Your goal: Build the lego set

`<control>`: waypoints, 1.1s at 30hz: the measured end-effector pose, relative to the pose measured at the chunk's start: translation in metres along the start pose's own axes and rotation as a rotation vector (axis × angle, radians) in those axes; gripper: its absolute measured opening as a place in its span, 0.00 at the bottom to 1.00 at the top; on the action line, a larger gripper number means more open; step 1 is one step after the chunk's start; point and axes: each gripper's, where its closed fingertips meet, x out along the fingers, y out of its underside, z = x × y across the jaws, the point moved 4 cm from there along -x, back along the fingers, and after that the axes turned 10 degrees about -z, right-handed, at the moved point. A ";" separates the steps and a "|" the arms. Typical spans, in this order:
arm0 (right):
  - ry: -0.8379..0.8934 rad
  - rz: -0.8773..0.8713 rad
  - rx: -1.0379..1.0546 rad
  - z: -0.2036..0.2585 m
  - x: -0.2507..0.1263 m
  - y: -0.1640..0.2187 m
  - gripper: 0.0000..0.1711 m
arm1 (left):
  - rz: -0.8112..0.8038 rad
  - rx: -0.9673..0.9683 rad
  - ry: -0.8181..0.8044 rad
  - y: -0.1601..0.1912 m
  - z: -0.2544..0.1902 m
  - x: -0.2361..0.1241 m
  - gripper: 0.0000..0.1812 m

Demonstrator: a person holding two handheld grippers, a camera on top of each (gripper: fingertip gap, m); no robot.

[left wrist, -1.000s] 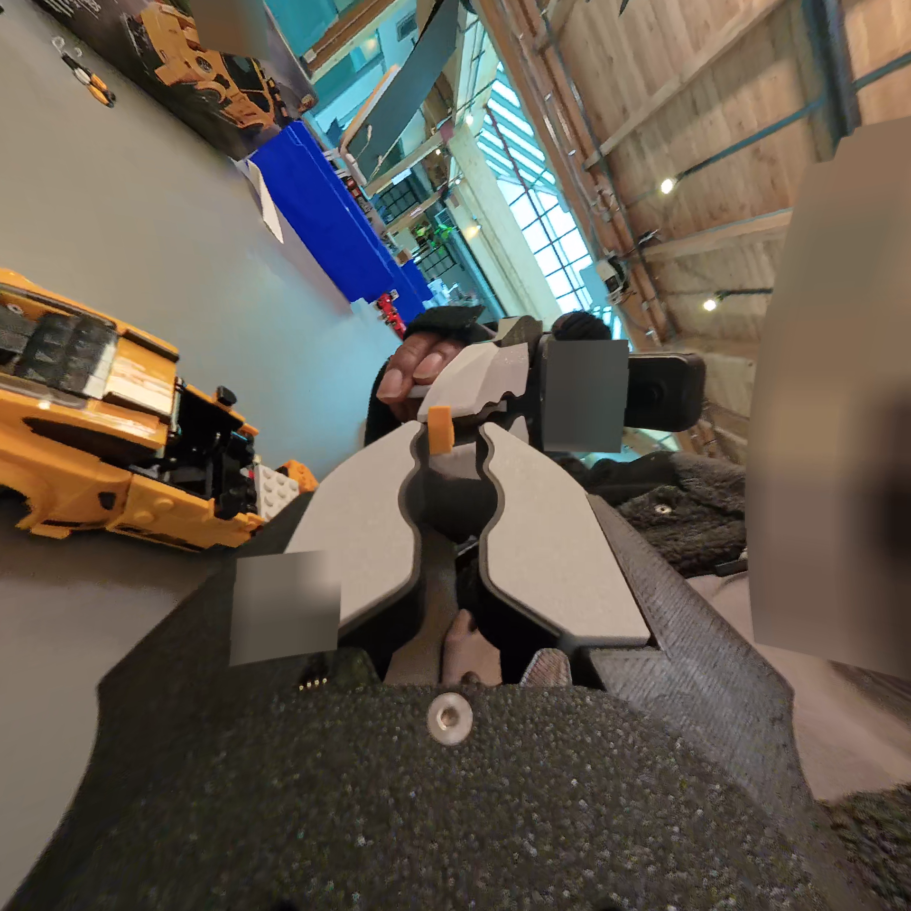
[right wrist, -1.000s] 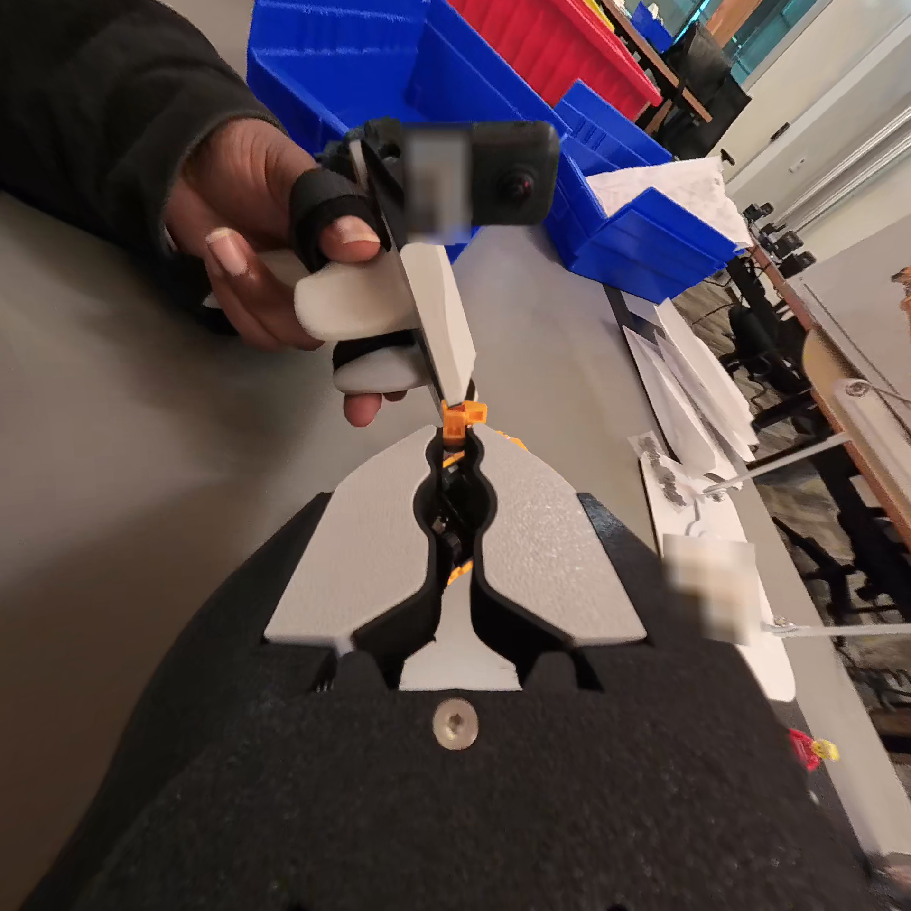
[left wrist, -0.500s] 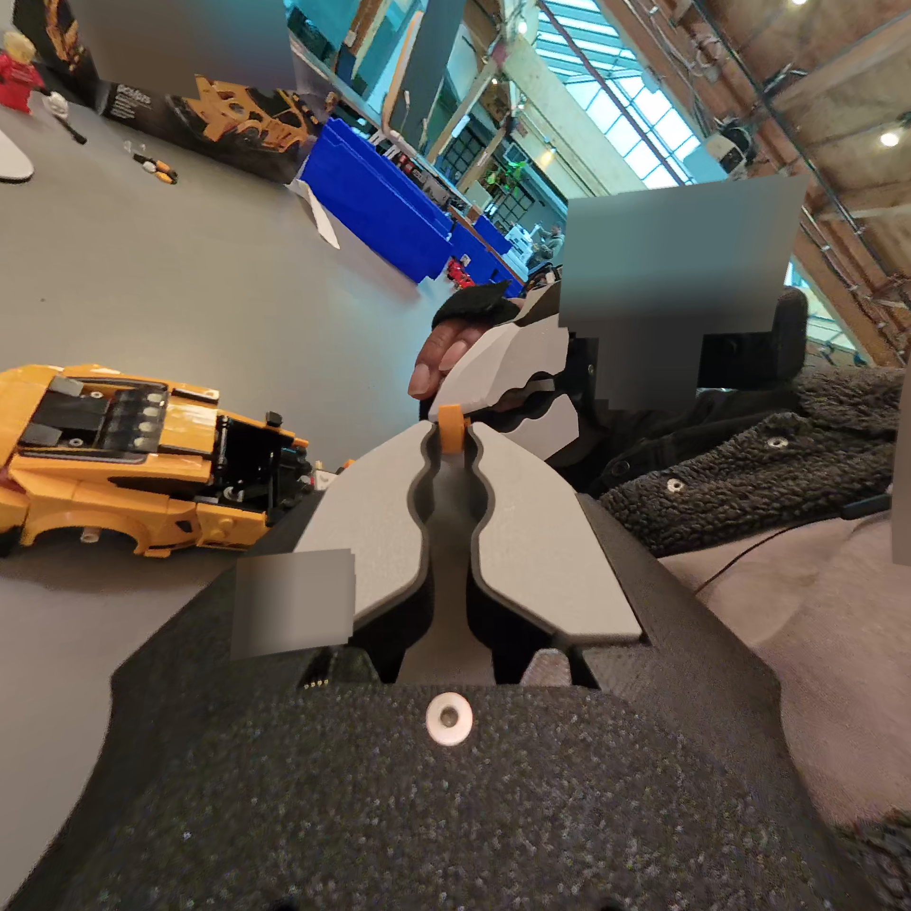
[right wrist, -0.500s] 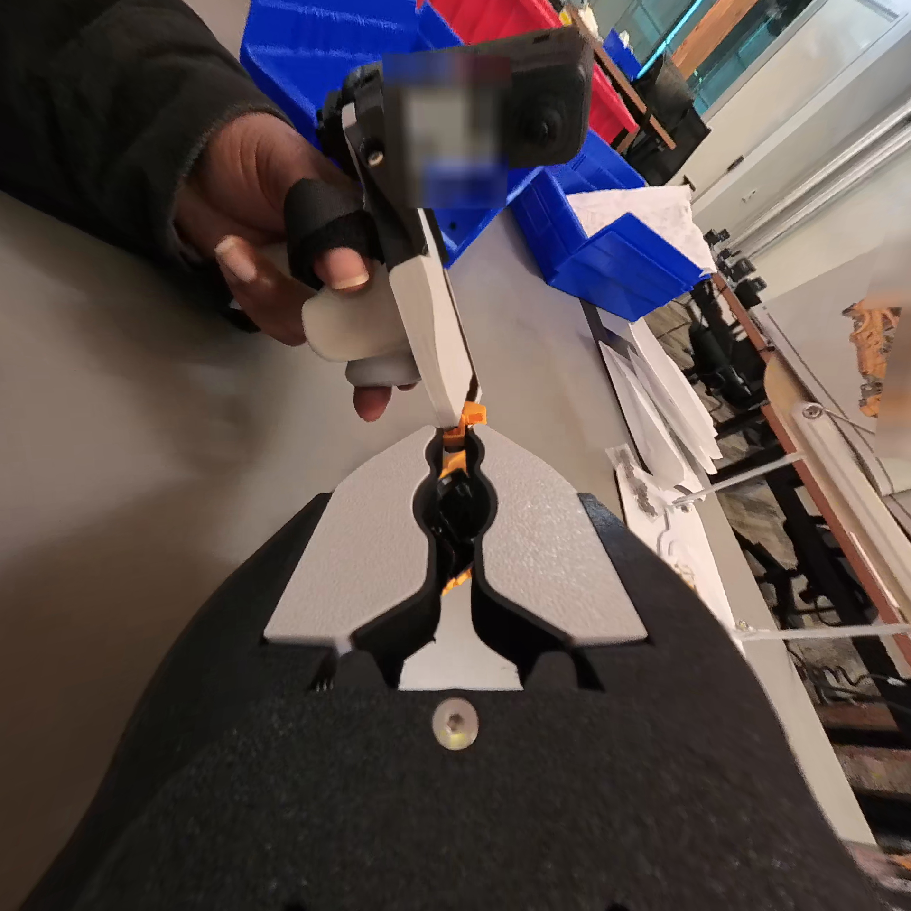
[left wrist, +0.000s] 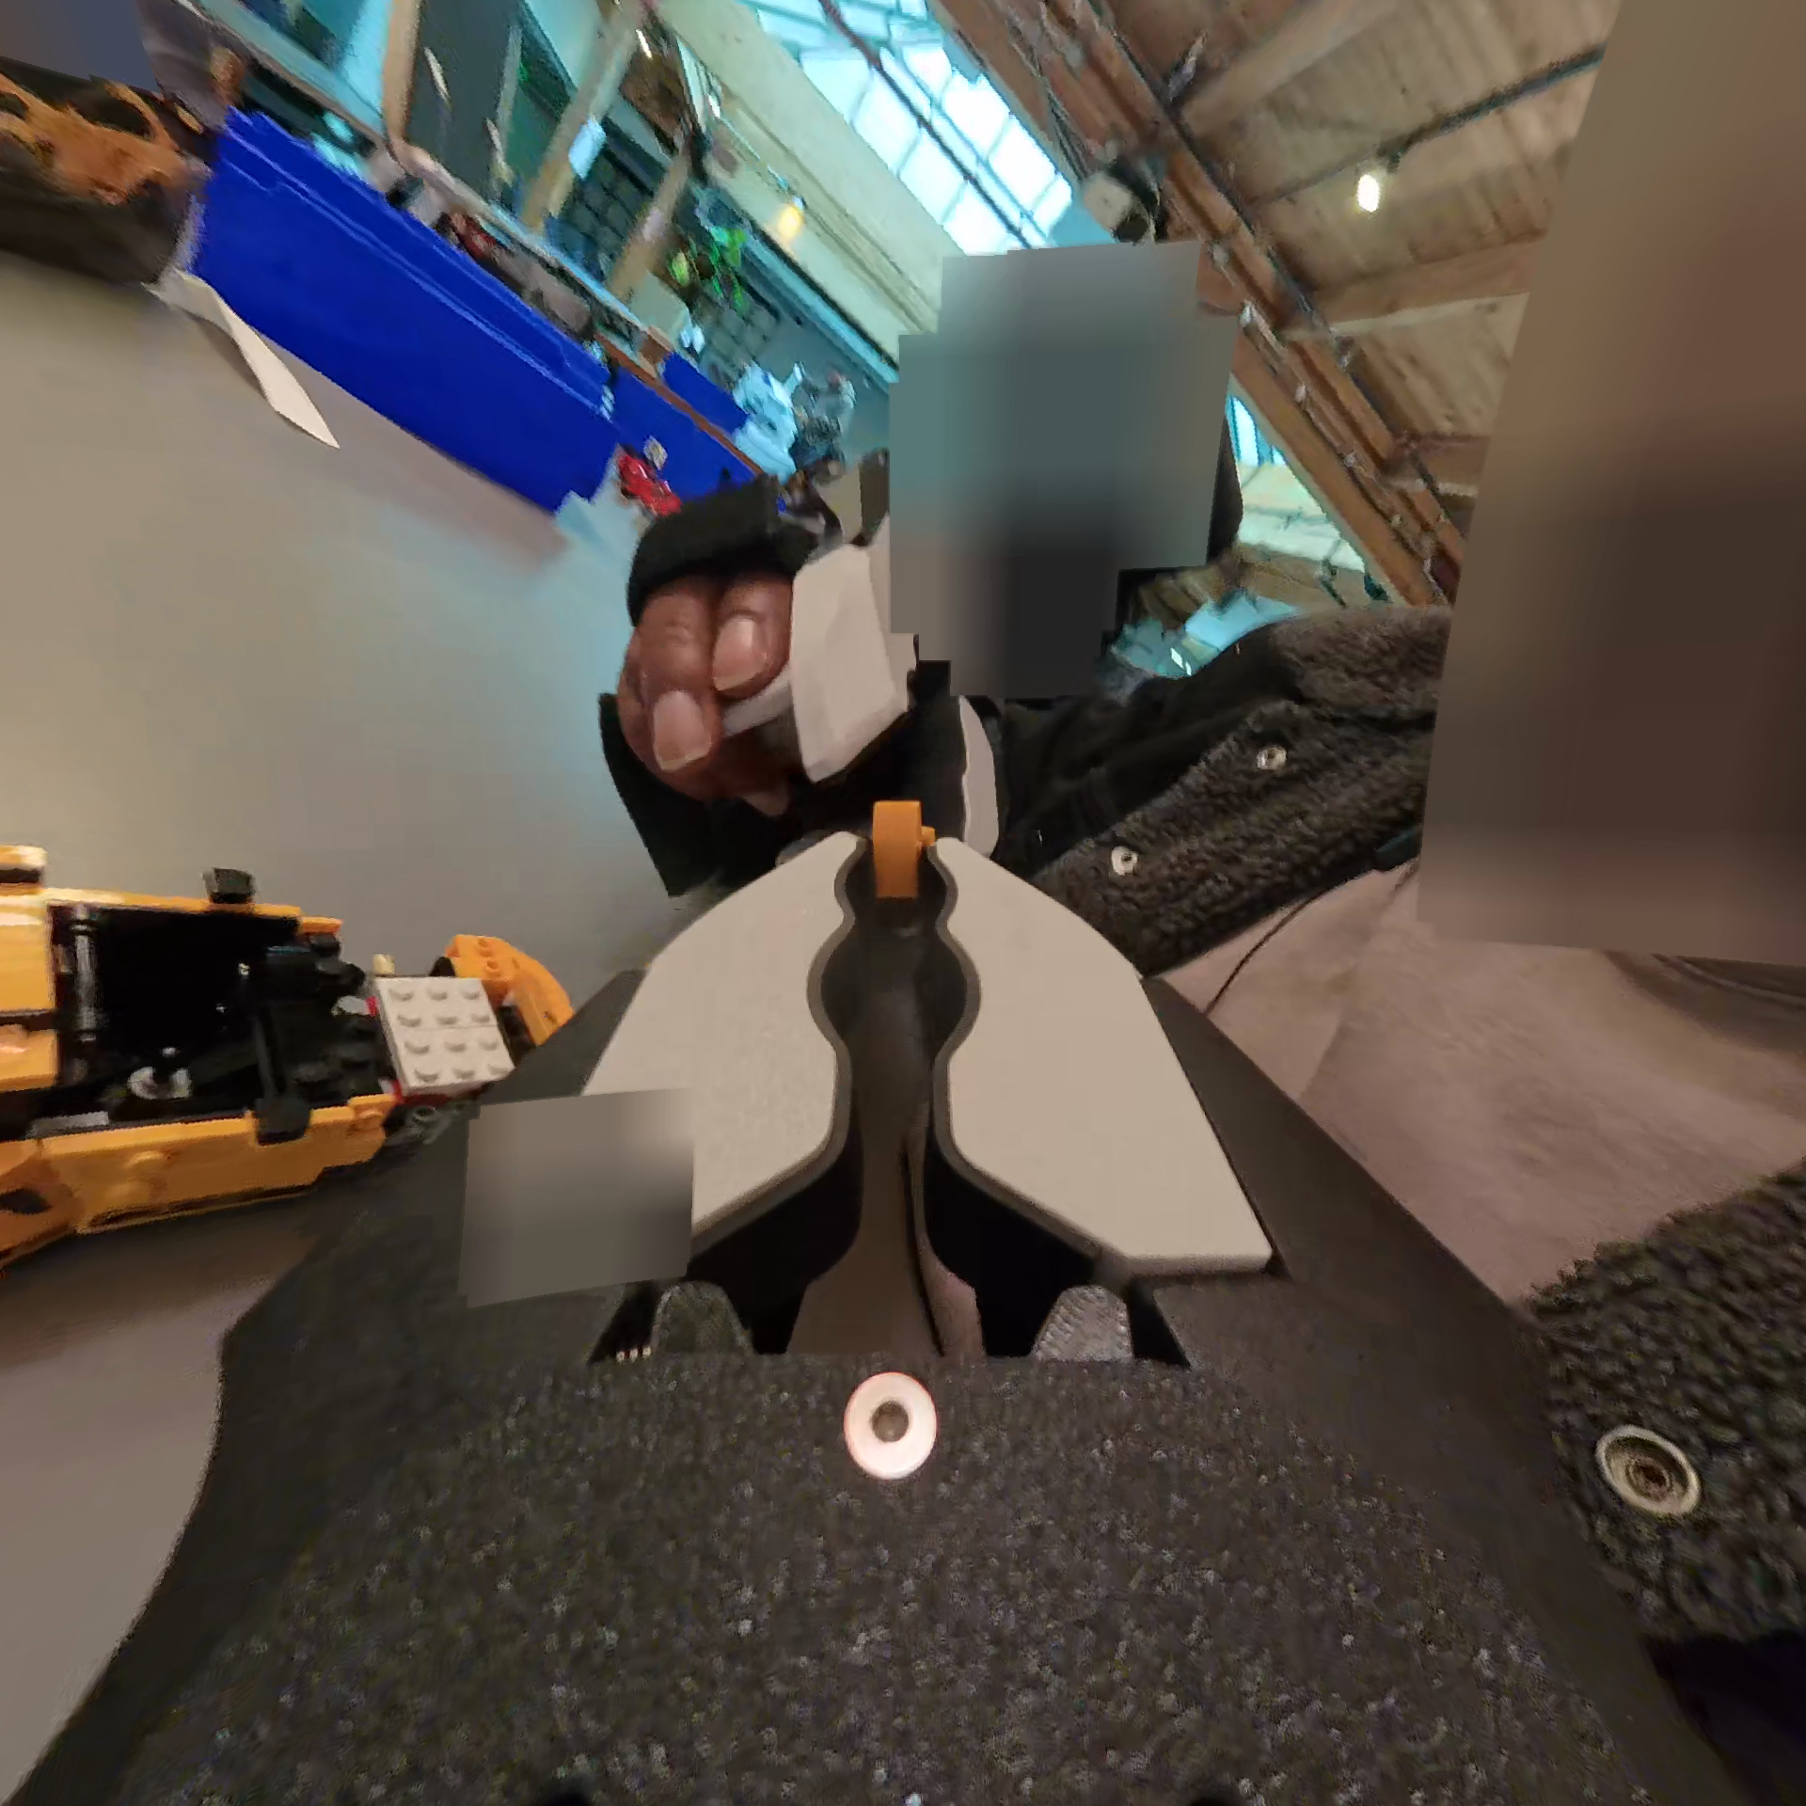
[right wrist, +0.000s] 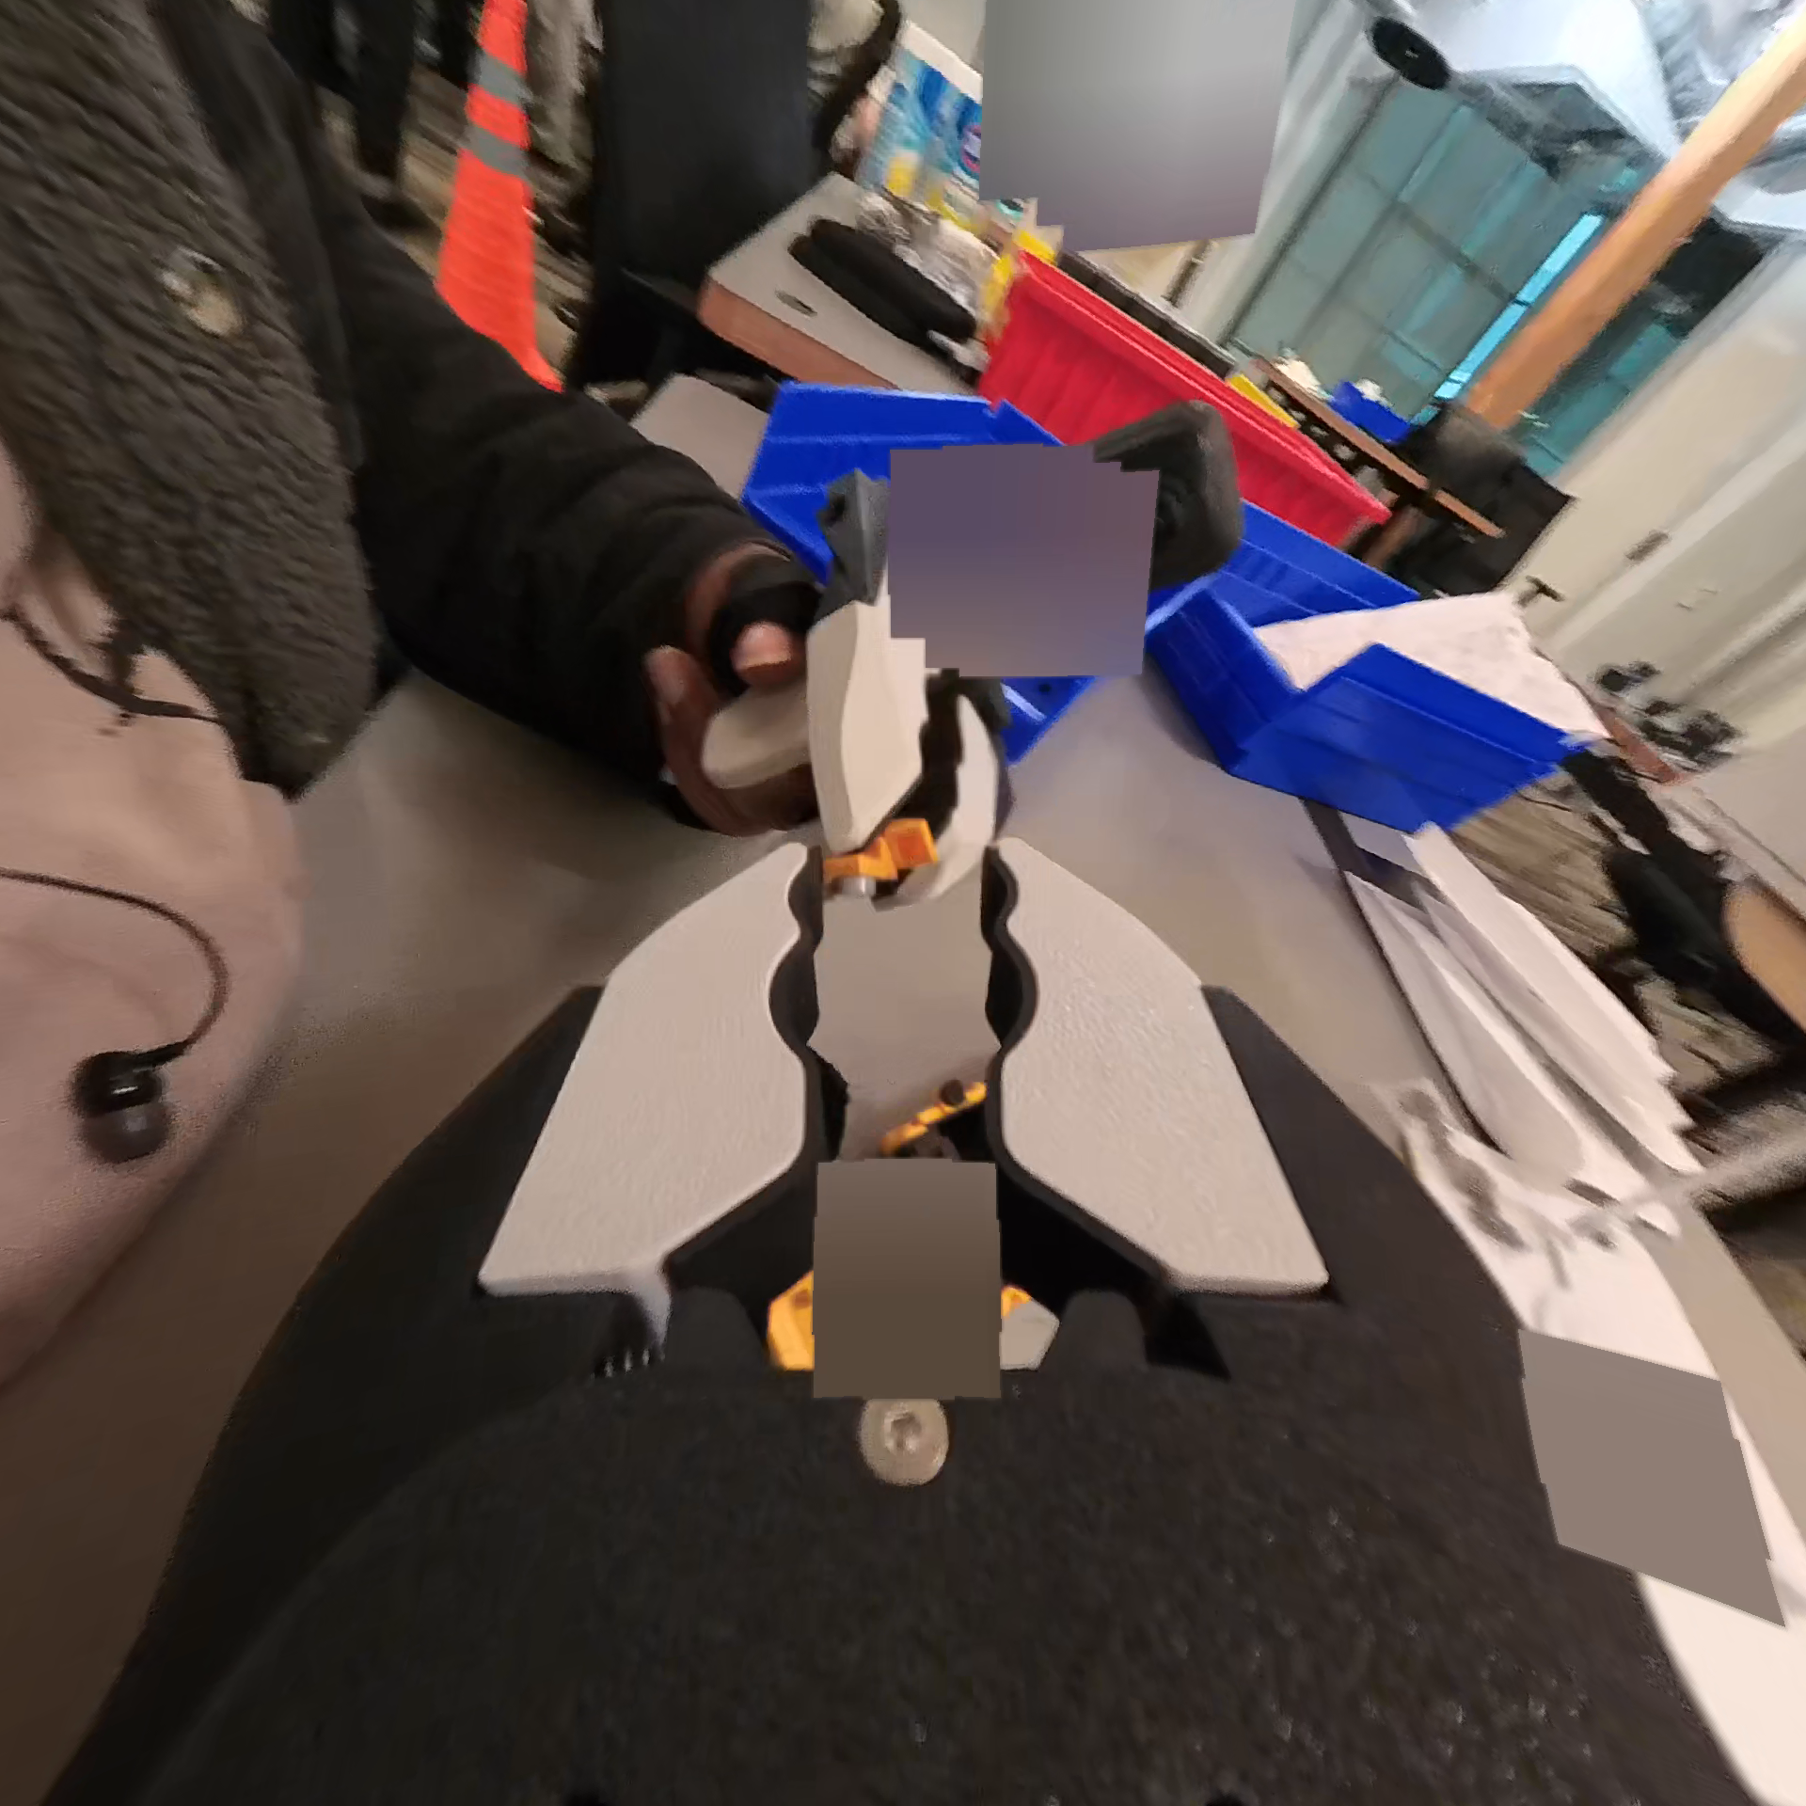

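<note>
My left gripper (left wrist: 896,865) is shut on a small orange lego piece (left wrist: 894,831), held in the air at its tips. The partly built orange lego car (left wrist: 147,1065) sits on the grey table (left wrist: 244,635) to its left, with black inner parts and a light grey plate showing. My right gripper (right wrist: 899,865) is open, its fingers spread either side of the orange piece (right wrist: 884,855). In the right wrist view the left gripper (right wrist: 870,743) comes down from above and pinches that piece. Part of the car (right wrist: 933,1109) shows below, between the right fingers.
Blue bins (right wrist: 1368,723) and a red bin (right wrist: 1124,391) stand at the table's far side. White paper sheets (right wrist: 1525,987) lie to the right. The lego box (left wrist: 78,156) stands at the far left. A person's dark fleece jacket (left wrist: 1222,782) is close behind the grippers. My left and right fingertips are right by each other.
My right gripper has opened and let go of the orange piece. My left gripper still grips it. Both views have swung, and the car now sits closer to the left gripper.
</note>
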 end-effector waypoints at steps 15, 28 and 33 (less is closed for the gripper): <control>-0.211 0.027 -0.115 0.037 -0.010 -0.005 0.12 | 0.201 -0.166 0.143 0.025 -0.008 0.003 0.05; -0.151 0.014 -0.057 0.028 -0.012 -0.003 0.07 | 0.152 -0.141 0.078 0.017 -0.003 0.000 0.05; -0.121 0.007 -0.054 0.023 -0.014 -0.002 0.07 | 0.129 -0.117 0.062 0.013 -0.003 -0.002 0.08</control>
